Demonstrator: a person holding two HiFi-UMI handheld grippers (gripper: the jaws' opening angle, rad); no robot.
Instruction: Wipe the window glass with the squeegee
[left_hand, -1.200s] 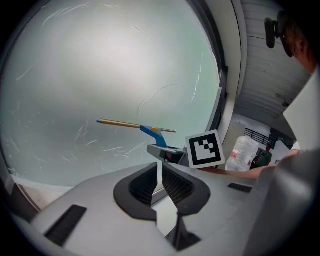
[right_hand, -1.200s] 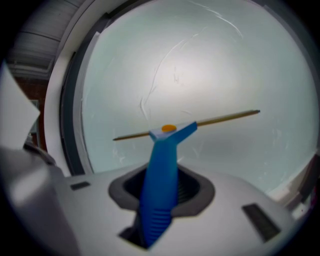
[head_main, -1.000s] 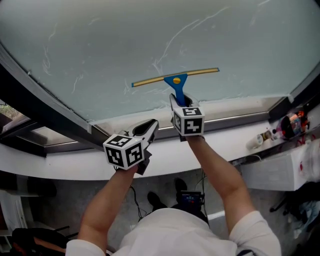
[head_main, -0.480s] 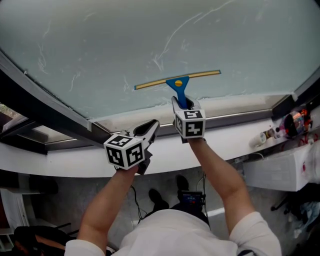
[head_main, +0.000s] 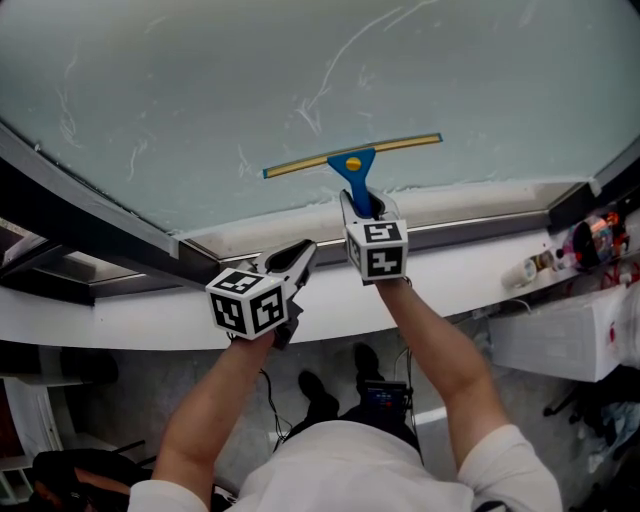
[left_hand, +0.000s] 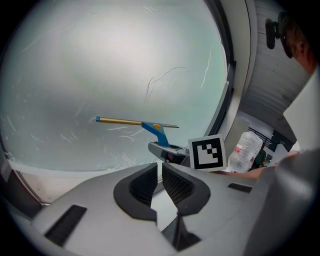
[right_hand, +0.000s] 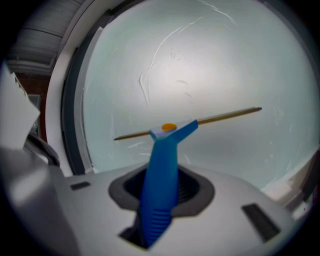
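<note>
The squeegee (head_main: 350, 160) has a blue handle, a yellow button and a thin yellow-edged blade. Its blade lies against the window glass (head_main: 300, 70) low down, just above the pane's bottom edge, tilted up to the right. My right gripper (head_main: 362, 205) is shut on the handle (right_hand: 162, 170), which stands up between its jaws. My left gripper (head_main: 303, 250) hovers over the sill to the left of the right one, shut and empty (left_hand: 160, 172). From the left gripper view the squeegee (left_hand: 150, 126) and the right gripper (left_hand: 167, 150) show ahead. Faint streaks mark the glass.
A white sill (head_main: 450, 270) runs under the pane, with a dark frame bar (head_main: 80, 210) on the left. A small bottle (head_main: 525, 272) and clutter (head_main: 590, 240) sit at the right end. A plastic bottle (left_hand: 245, 150) shows by the right frame.
The squeegee and right gripper have barely shifted and stay low on the glass near its bottom edge. The left gripper has kept its place.
</note>
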